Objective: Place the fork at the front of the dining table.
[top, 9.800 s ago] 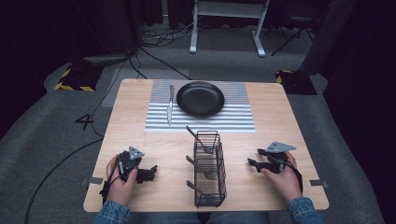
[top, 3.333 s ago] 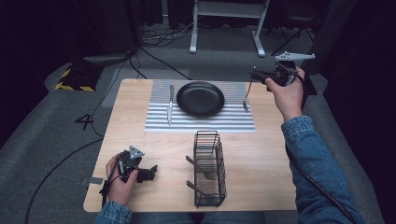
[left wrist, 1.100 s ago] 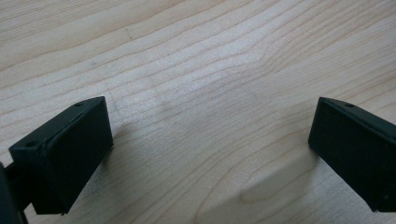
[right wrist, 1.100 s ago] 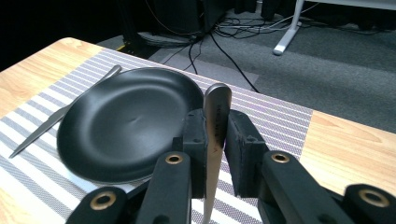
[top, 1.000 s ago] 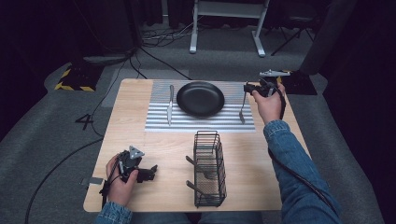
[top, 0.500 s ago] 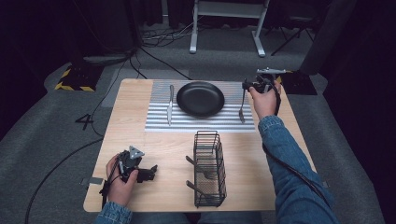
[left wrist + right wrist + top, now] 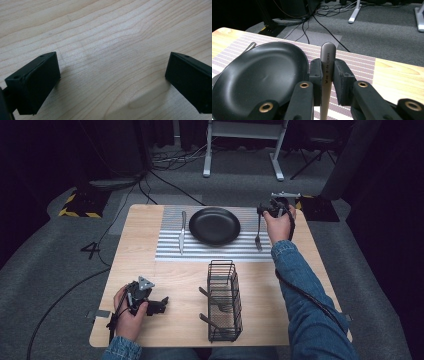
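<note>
My right gripper point(image 7: 265, 210) point(image 7: 327, 75) is shut on the handle of a silver fork point(image 7: 258, 233) point(image 7: 327, 65). The fork hangs tines down over the right end of the striped placemat point(image 7: 210, 253) point(image 7: 359, 62), just right of the black plate point(image 7: 215, 225) point(image 7: 257, 80). Its tines are at or just above the mat; I cannot tell whether they touch. A knife point(image 7: 182, 233) point(image 7: 250, 46) lies on the mat left of the plate. My left gripper point(image 7: 160, 304) point(image 7: 112, 80) rests open at the table's front left, with bare wood between its jaws.
A black wire basket point(image 7: 223, 300) holding some utensils stands at the front middle of the wooden table point(image 7: 140, 260). Beyond the far edge lie cables point(image 7: 322, 22) and a desk frame's feet on the grey floor.
The right hand has shifted slightly left and lower with the fork, keeping it beside the plate. The left hand has stayed still.
</note>
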Demonstrator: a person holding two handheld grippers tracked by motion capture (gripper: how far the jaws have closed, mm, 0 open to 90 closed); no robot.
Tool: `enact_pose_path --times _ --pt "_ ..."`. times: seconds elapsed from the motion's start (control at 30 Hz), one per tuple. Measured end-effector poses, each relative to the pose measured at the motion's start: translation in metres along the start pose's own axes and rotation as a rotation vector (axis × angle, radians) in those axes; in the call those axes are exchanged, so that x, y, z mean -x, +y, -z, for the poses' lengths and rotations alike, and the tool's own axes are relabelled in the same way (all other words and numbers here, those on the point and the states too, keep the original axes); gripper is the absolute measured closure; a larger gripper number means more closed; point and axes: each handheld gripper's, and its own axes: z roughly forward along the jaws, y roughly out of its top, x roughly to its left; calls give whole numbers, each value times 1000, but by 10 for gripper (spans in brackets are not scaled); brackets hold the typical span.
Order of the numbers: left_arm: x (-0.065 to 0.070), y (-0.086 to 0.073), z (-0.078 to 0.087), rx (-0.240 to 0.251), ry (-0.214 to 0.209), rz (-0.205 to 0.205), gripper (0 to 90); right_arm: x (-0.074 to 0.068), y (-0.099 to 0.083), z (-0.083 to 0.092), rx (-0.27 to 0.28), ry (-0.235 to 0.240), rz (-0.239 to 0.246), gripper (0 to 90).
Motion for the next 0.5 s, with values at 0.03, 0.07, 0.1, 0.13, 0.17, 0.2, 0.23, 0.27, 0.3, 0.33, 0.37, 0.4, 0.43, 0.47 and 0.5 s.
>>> enact_pose_path --times 0.03,0.07,0.1,0.13,0.17,0.2,0.23,0.27,0.3,0.33,0.37,0.4,0.43,0.47,0.5 --pt "0 0 0 0 0 0 0 1 0 -2 0 2 -4 783" --pt "0 0 0 0 0 0 0 1 0 -3 -1 2 -5 783" --pt "0 0 0 0 0 -1 0 1 0 -4 -3 2 -8 783" --pt "0 0 0 0 0 0 0 1 0 -5 -5 1 -9 783" --pt "0 0 0 0 0 0 0 2 0 -7 -9 -2 -10 782" --pt "0 0 0 1 0 -1 0 2 0 -7 -9 -3 -13 782" --pt "0 0 0 0 0 0 0 2 1 -9 -12 -6 -11 782" --pt "0 0 0 0 0 -1 0 2 1 -10 -13 -6 -11 783" --pt "0 0 0 0 0 0 0 2 0 -11 -13 -9 -11 782" --pt "0 0 0 0 0 0 0 1 0 -12 -14 -9 -11 782" --pt "0 0 0 0 0 -1 0 1 0 -13 -14 -9 -15 783" --pt "0 0 0 0 0 0 0 2 0 -15 -13 -10 -16 782" --pt "0 0 0 0 0 -1 0 2 -1 -15 -12 -9 -16 783" --pt "0 0 0 0 0 -1 0 2 -1 -16 -10 -11 -22 782" --pt "0 0 0 0 0 0 0 3 -1 -16 -9 -11 -26 782"
